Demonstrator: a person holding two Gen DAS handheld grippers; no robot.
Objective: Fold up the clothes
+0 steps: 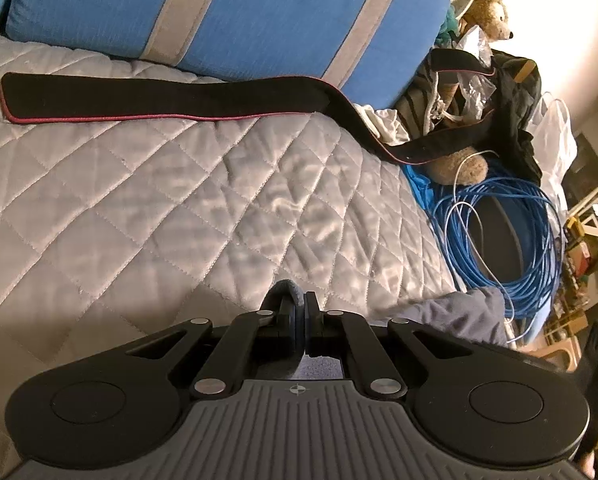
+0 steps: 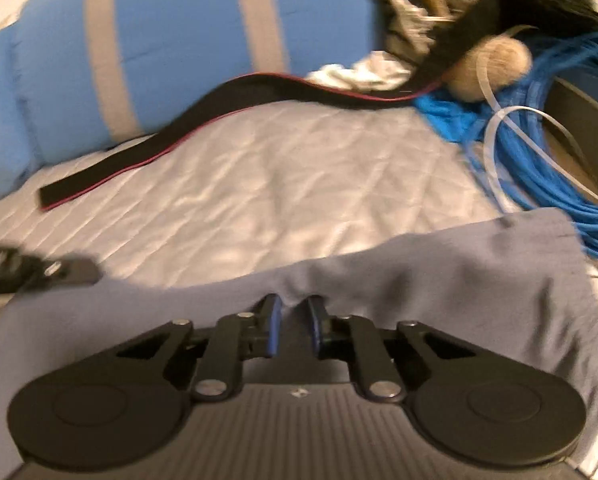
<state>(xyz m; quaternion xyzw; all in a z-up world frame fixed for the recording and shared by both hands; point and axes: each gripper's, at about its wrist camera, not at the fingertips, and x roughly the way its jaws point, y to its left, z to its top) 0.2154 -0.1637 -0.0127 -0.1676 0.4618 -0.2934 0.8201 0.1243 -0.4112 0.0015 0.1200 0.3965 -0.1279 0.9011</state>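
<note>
The grey garment lies spread across the near edge of the bed, its upper hem bunched into a small peak just ahead of the right claw. That claw's fingers stand a little apart with the cloth's edge running between them; the view is blurred, and whether they actually pinch the fabric cannot be told. In the left wrist view a fold of the same grey cloth shows at the right, and the left claw is closed down tight on a small roll of it, the fabric curling up over the tips.

The bed is covered by a pale quilted bedspread stitched in diamonds, creased and shiny under warm light. A long black strap with red piping runs across its far side, trailing off the bed's right edge. Behind it leans a large blue cushion with grey stripes.

Beside the bed lies a clutter: a coil of blue cable, a brown teddy bear, dark clothing, crumpled clear plastic and a white bag. Shelving with small items stands at the far right against a light wall.
</note>
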